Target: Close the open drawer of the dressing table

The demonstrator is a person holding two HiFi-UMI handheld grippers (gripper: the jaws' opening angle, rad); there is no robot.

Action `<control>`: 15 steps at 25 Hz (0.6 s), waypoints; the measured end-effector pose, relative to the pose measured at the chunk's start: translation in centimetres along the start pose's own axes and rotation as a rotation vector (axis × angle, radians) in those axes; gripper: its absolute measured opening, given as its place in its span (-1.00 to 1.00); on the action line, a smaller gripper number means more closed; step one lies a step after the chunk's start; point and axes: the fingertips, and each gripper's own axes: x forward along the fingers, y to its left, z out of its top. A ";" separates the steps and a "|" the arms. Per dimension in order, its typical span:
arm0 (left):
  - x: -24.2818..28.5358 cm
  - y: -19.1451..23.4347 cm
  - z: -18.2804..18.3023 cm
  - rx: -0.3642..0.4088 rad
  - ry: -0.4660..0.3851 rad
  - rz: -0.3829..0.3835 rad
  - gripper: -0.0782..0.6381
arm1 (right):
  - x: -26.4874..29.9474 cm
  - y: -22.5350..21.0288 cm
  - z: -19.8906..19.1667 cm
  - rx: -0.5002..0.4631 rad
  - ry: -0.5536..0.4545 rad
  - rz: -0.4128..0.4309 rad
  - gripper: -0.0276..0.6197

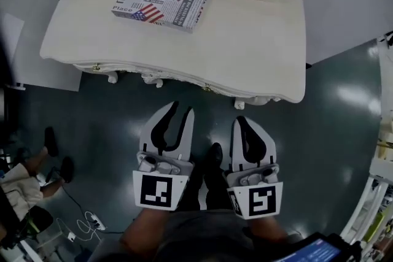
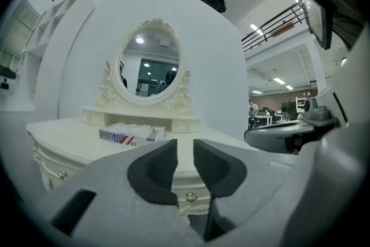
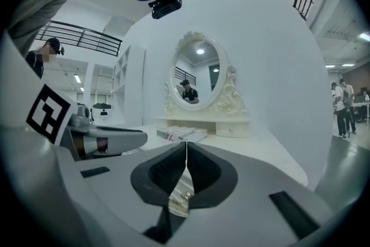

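Hovering side by side over the dark green floor (image 1: pixel 319 132), short of the cream-white carved wooden dressing table (image 1: pixel 245 40) and touching none of it: white left gripper (image 1: pixel 180 110) with jaws parted and nothing between them, white right gripper (image 1: pixel 242 123) with jaws pressed together on nothing. Reads, as a judgement, like either the very start or the very end of the job, with no contact on any drawer front. From the head view, shows the carved front apron and its small brass knobs (image 1: pixel 207 88) running as one line under the table top, with no drawer box jutting out over the floor; from the left gripper view, likewise no front standing clearly proud. Cannot tell whether one of the little drawers in the low shelf unit (image 2: pixel 139 118) under the oval framed mirror (image 2: pixel 149 63) sits slightly out. If open somewhere, calls for a push on its front; if not, nothing left to do

Reading the flat rectangular box with newspaper print and American flags (image 1: pixel 163 0), lying on the table top towards the back: "JUST", "YOU", "Place", perhaps "INDECENT"; smaller print too fine to make out. On the gripper cubes, only black-and-white square markers, no words
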 end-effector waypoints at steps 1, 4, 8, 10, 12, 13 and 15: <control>-0.7 0.2 1.9 0.030 -0.022 0.022 -0.60 | 0.1 0.4 1.3 -0.010 -0.016 0.007 -0.87; -3.3 0.3 6.7 0.089 -0.059 0.076 -0.72 | -0.1 1.6 5.8 -0.045 -0.072 0.017 -0.87; -6.4 0.2 11.6 0.117 -0.096 0.110 -0.73 | -0.9 3.3 11.0 -0.087 -0.143 0.037 -0.87; -7.4 0.1 13.7 0.135 -0.130 0.120 -0.73 | -1.4 4.0 12.8 -0.111 -0.173 0.048 -0.87; -8.4 -0.1 15.4 0.148 -0.162 0.130 -0.73 | -2.0 4.6 14.1 -0.125 -0.196 0.059 -0.87; -8.9 -0.2 16.2 0.159 -0.178 0.132 -0.73 | -2.4 4.9 14.7 -0.125 -0.203 0.065 -0.88; -10.1 -0.7 17.5 0.178 -0.201 0.132 -0.73 | -3.3 5.6 15.9 -0.127 -0.214 0.075 -0.88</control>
